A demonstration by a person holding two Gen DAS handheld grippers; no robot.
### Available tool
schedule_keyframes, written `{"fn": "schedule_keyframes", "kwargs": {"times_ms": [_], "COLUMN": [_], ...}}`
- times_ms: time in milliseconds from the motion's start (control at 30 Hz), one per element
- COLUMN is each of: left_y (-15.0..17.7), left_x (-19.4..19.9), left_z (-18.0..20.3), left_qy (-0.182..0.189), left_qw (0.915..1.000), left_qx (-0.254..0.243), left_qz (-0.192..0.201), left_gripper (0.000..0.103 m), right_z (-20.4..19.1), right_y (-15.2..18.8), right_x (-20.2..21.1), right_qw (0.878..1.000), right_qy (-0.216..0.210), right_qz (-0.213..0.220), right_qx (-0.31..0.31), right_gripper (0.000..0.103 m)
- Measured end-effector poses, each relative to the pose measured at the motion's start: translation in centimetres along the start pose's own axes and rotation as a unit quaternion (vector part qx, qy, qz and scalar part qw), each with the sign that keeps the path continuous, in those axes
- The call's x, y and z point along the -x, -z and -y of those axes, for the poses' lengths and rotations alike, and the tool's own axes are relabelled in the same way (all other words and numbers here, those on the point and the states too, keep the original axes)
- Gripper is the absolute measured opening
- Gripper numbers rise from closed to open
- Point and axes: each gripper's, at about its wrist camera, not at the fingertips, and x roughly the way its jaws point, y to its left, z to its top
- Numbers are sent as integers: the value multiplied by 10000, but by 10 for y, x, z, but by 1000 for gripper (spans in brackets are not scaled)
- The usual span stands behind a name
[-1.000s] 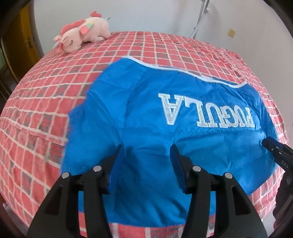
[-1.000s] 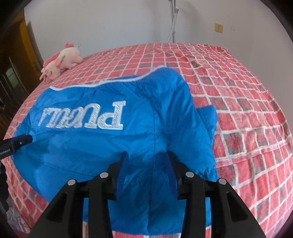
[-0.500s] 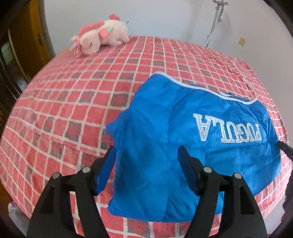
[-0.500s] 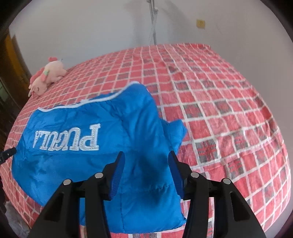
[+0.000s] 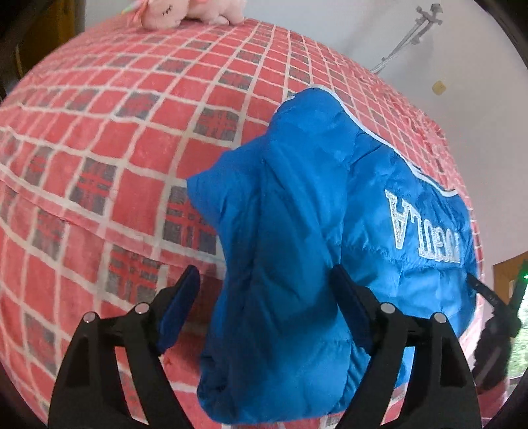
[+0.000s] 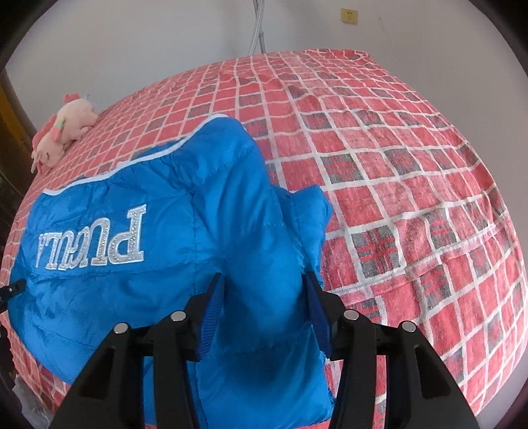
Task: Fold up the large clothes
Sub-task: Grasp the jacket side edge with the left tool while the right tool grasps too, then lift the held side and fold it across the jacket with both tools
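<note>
A blue padded jacket (image 5: 297, 204) with silver lettering (image 5: 415, 231) lies flat on the bed, back up, near the front edge. My left gripper (image 5: 264, 274) hovers over its left folded side; the jaws are opening wide, blue fabric shows between them, and the left pad is over the bedcover. My right gripper (image 6: 262, 277) hangs over the jacket's (image 6: 165, 184) right folded side, jaws parted with fabric showing in the gap and no visible pinch. One black fingertip (image 5: 481, 290) of the right gripper shows at the jacket's far corner.
The bed (image 5: 99, 148) has a red checked cover (image 6: 396, 165). A pink plush toy (image 6: 62, 128) lies at the far left corner by the wall. A metal pole (image 5: 409, 39) and a wall socket (image 6: 349, 15) stand behind. The bed's front edge runs just below both grippers.
The left gripper has slid left to the jacket's left side and spread its jaws much wider. The right gripper has shifted right and widened slightly. The jacket has stayed flat.
</note>
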Motion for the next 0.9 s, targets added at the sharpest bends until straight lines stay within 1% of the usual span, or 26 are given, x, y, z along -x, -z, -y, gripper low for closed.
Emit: {"fn": "schedule_keyframes", "kwargs": {"times_ms": [67, 100, 167, 200, 233, 267, 300, 333, 400, 467, 533, 600, 667, 767, 833, 900], "left_y": [-2, -3, -4, -4, -4, -3, -3, -2, 1, 4, 5, 7, 6, 3, 2, -1], "left_x": [-7, -12, -15, -14, -13, -11, -9, -7, -4, -6, -13, -18, -20, -17, -8, 3], "left_z": [-6, -10, -14, -13, -10, -8, -6, -4, -2, -5, -10, -9, -7, 1, 5, 12], "left_qy": [197, 361, 527, 605, 794, 833, 847, 857, 825, 823, 895, 860, 809, 726, 723, 696], "left_qw": [9997, 9991, 9980, 9976, 9964, 9961, 9960, 9959, 9963, 9962, 9949, 9956, 9958, 9961, 9955, 9959], "left_qx": [79, 204, 326, 306, 274, 284, 276, 275, 258, 291, 463, 382, 424, 501, 603, 572], "left_qz": [-76, -120, -143, -118, -119, -98, -80, -54, -14, -16, -68, -31, -41, -54, -46, 20], "left_gripper": [85, 86, 82, 69, 56, 53, 44, 39, 37, 36, 37, 38, 38, 33, 28, 24], "right_z": [1, 1, 1, 1, 2, 2, 2, 2, 3, 5, 5, 5, 6, 9, 12, 17], "right_y": [0, -1, -1, -1, -2, -2, -2, -2, -2, -1, 0, 1, 1, -1, -5, -8], "right_x": [-2, -3, -4, -5, -6, -7, -7, -9, -12, -16, -19, -22, -25, -24, -18, -5], "right_qw": [10000, 10000, 10000, 10000, 10000, 10000, 10000, 9999, 9999, 9999, 9998, 9998, 9998, 9995, 9992, 9982], "right_qy": [-8, -13, -24, -25, -25, -19, -19, -27, -40, -70, -98, -110, -142, -205, -273, -472], "right_qz": [-20, -29, -46, -56, -69, -83, -92, -102, -114, -111, -102, -73, -55, -129, -182, -120], "right_qx": [2, -4, -8, -9, -6, -7, -14, -39, -74, -108, -135, -126, -144, -190, -246, -352], "right_gripper": [50, 50, 50, 50, 50, 50, 51, 51, 51, 52, 52, 53, 53, 53, 52, 52]}}
